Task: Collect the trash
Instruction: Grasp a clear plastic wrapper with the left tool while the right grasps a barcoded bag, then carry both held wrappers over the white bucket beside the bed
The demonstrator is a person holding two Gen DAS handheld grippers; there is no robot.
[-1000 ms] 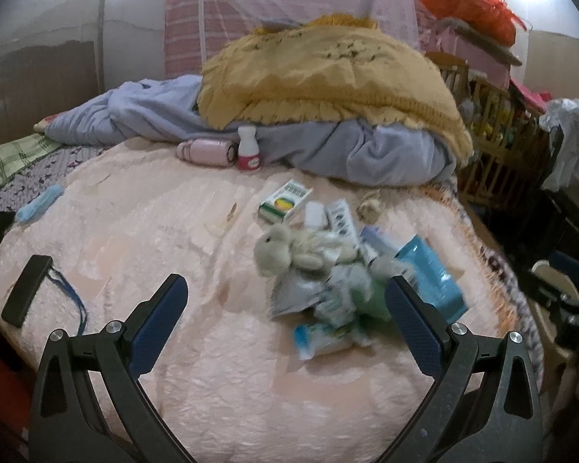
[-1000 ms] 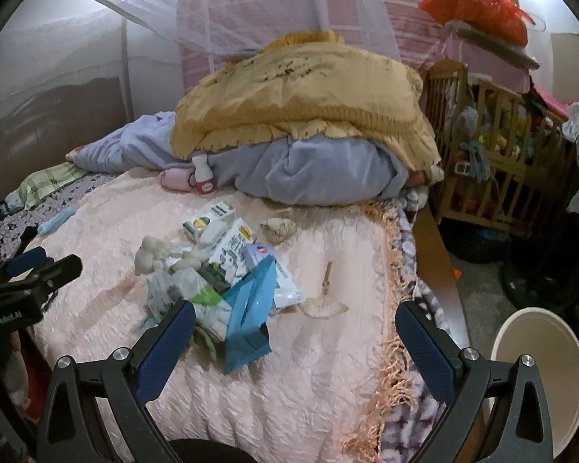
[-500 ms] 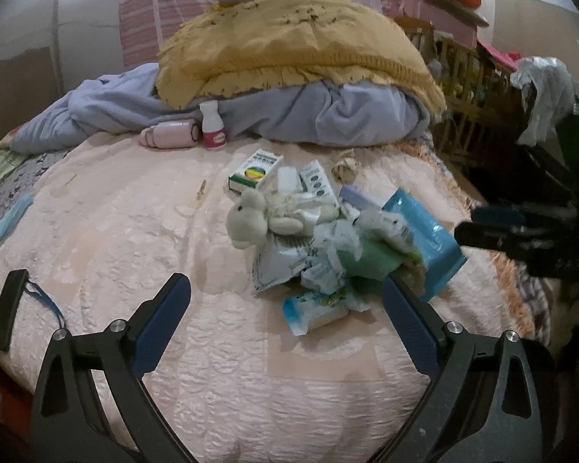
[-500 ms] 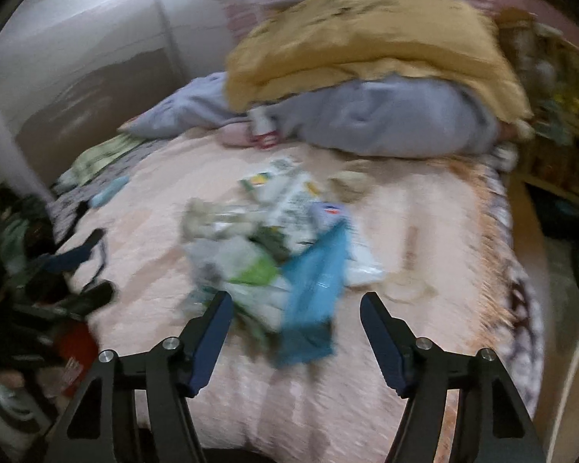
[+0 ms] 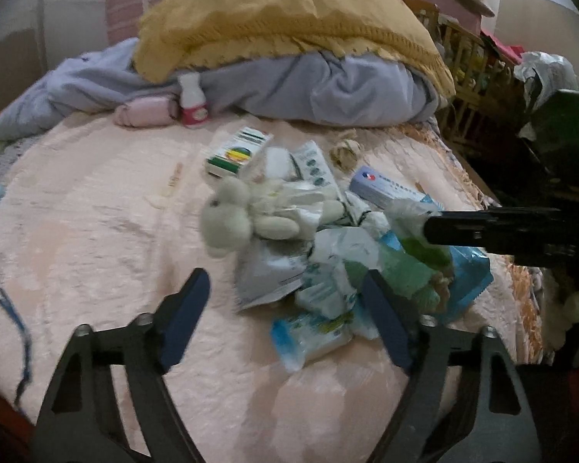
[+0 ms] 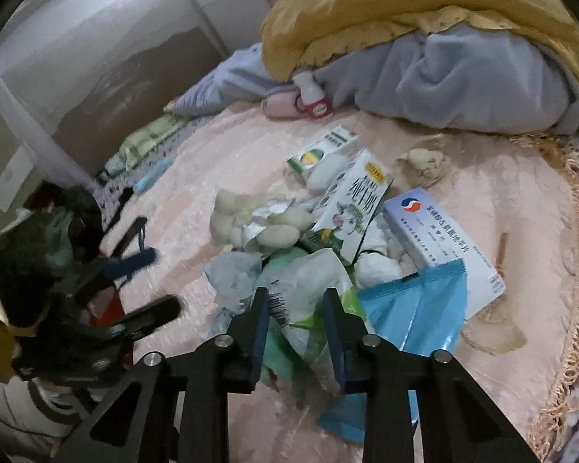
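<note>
A heap of trash lies in the middle of the bed, on its pale pink quilted cover, and both grippers hang over it. The right gripper has its jaws closing, now narrow, around a crumpled white and green plastic bag at the near edge of the heap; the bag stands between the blue pads, though I cannot tell if they already press it. At three o'clock from that bag lies a blue zip pouch, and beyond that a white medicine box. A milk carton leans at twelve o'clock from the bag, with a small cream plush toy at eleven o'clock. The left gripper is also closing, its jaws wide apart and gripping nothing; a grey foil packet and a blue-and-white wipes pack lie on the cover between and just past its fingers. At the far end, at twelve o'clock, a mustard-yellow blanket is piled on a lavender one, with a small white bottle standing in front.
</note>
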